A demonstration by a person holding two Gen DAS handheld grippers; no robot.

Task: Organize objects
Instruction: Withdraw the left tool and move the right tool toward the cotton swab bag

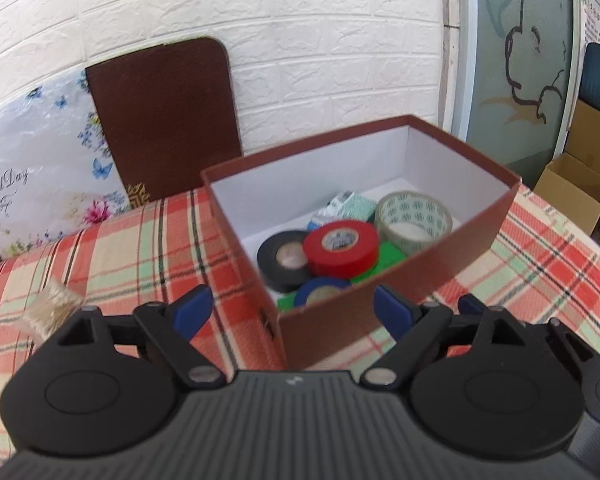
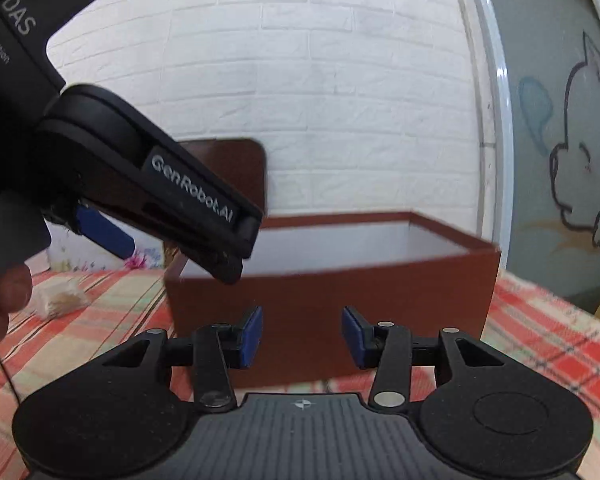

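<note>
Both the left tongs [image 1: 292,306] and right tongs [image 2: 302,336] are hanging released, grasping nothing. The brown box [image 1: 440,256] is sitting on the bench [image 1: 140,240], holding tape rolls [image 1: 340,246].

My left tongs [image 1: 292,312] sat at the bottom of their own view, blue pads [image 1: 192,308] spread wide apart with nothing between them. In the right wrist view those same left tongs [image 2: 172,208] slanted down from the upper left, and my hand [image 2: 4,300] showed at the left edge. My right tongs [image 2: 302,336] lay low in the frame, jaws parted and empty.
</note>
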